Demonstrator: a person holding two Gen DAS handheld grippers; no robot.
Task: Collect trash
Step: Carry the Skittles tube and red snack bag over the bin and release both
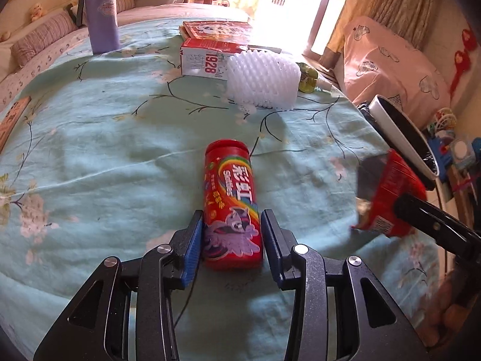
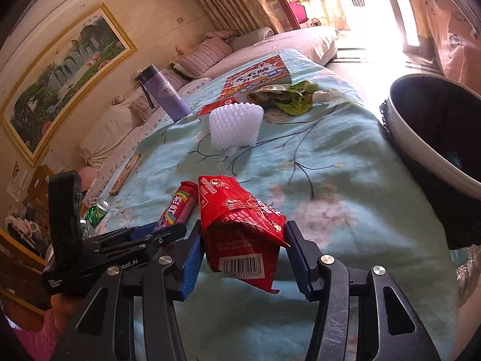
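A red Skittles tube (image 1: pixel 231 207) lies on the light green floral cloth (image 1: pixel 105 150). My left gripper (image 1: pixel 231 234) straddles its near end, with both blue pads close to it and a small gap on the right. The tube also shows in the right wrist view (image 2: pixel 180 204). My right gripper (image 2: pixel 243 258) is shut on a crumpled red snack bag (image 2: pixel 240 234), held above the cloth; the bag also shows in the left wrist view (image 1: pixel 387 198). A bin with a black liner (image 2: pixel 436 138) stands past the table's right edge.
Farther back lie a white foam net (image 1: pixel 261 81), a red-and-white carton (image 1: pixel 207 57), a red book (image 1: pixel 216 28), a green wrapper (image 2: pixel 288 96) and a purple flask (image 1: pixel 102 15). A green can (image 2: pixel 97 210) sits left of the table.
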